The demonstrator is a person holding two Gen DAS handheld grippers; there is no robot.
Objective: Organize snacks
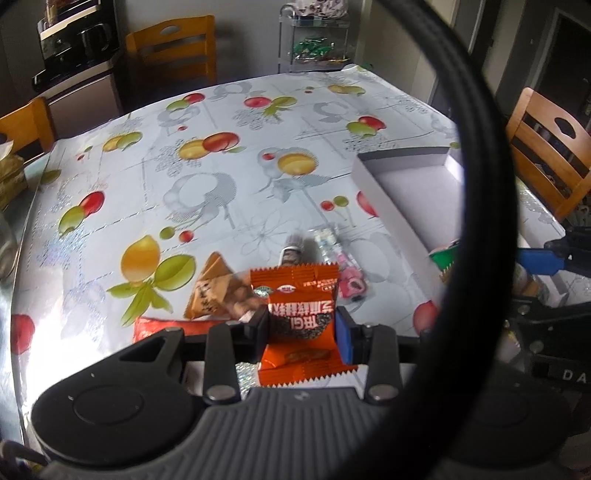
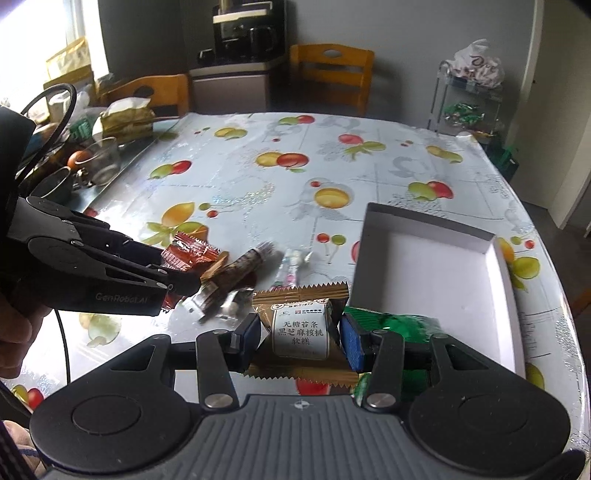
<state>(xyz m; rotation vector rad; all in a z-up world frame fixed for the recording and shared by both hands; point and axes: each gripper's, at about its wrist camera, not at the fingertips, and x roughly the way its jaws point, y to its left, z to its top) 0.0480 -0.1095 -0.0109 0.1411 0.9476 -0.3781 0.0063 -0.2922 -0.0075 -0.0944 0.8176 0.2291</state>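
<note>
A home dining room, probably: beyond the tongs, a fruit-print tablecloth covers the table, wooden chairs ring it, a coffee machine stands on a far cabinet, and a wire trolley stands far right.

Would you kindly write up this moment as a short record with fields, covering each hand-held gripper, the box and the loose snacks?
left hand-held gripper: shut on orange snack packet
right hand-held gripper: shut on brown snack packet
white box: open, on the fruit-print tablecloth, a green packet at its near end
loose snacks: red packet, dark stick-shaped packet, clear pink-and-white candy, beside the box
</note>
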